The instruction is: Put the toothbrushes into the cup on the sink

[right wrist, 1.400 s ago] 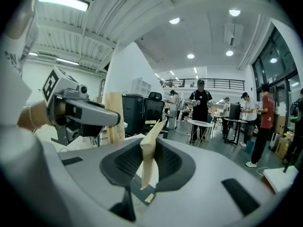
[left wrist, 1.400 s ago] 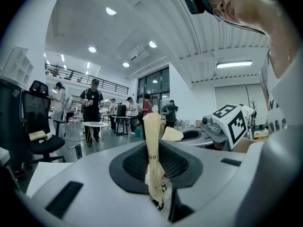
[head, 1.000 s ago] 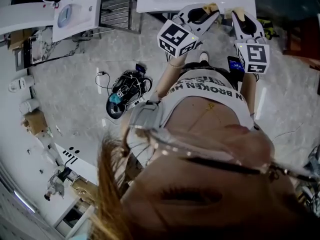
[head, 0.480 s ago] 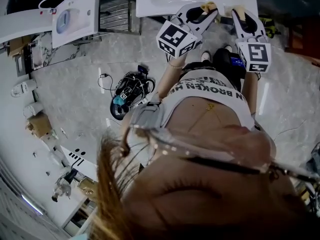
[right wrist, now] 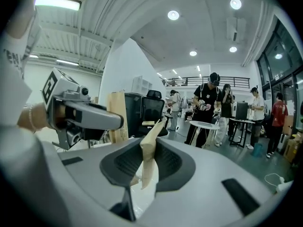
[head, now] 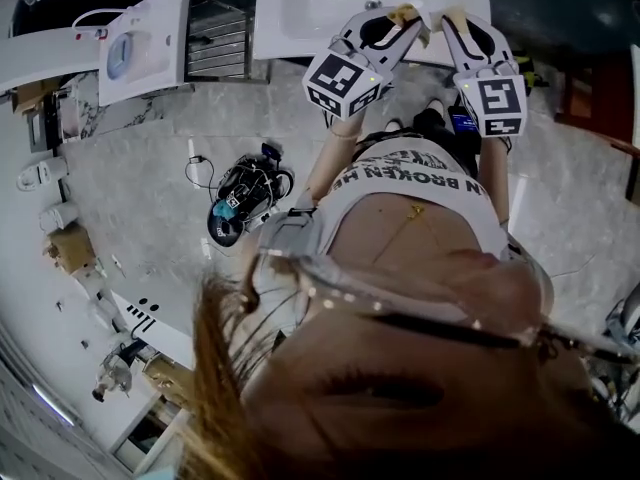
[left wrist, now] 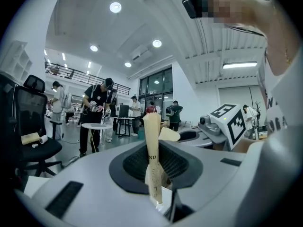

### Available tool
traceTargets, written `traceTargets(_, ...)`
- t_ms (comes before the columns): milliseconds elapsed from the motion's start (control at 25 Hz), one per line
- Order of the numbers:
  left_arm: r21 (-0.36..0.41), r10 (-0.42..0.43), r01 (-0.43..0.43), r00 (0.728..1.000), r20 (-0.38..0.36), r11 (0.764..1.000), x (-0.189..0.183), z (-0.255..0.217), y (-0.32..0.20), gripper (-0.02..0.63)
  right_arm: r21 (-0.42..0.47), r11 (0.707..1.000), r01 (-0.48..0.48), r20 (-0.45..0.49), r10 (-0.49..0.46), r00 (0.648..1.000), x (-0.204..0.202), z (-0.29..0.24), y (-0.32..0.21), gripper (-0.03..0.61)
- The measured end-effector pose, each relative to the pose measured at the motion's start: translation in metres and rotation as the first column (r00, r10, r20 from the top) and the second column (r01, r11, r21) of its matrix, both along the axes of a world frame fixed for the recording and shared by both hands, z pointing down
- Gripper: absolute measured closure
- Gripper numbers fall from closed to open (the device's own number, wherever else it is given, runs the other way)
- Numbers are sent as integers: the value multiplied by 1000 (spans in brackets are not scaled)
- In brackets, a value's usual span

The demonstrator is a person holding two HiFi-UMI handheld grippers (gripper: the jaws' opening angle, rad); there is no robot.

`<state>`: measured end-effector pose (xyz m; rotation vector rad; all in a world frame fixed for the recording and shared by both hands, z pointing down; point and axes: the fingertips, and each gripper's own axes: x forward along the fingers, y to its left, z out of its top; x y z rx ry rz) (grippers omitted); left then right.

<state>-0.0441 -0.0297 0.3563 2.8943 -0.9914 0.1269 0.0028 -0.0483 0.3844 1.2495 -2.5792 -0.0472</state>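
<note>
- Gripping a paper-wrapped stick, probably a toothbrush (left wrist: 152, 150), the left gripper (head: 408, 16) is clamped on it; the wrapper reads "ND".
- Right gripper (head: 453, 20) is clamped on a second toothbrush (right wrist: 149, 157), its print unreadable.
- Both are held over the sink (head: 320, 3) edge.
- Shirt (head: 410, 173) reads "N BROKEN H".

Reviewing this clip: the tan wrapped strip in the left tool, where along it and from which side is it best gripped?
Probably low on its length, pads pressing its two broad flat faces, one from each side. The tan wrapped strip is long, thin and flat, and stands upright between the left tool's jaws, which clamp it that way, leaving the long end free.
</note>
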Motion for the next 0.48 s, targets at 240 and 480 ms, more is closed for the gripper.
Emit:
traceTargets(240,-3,-30,30,999,12,1000,27,-4,-32,551,-12,1000,26,-11,-26,1000,29,-2,-33,502)
traceTargets(480,7,-75,75,997,12,997,40,1,-43,551,-2,998,68,-10,-68,998,42,4,-46,502)
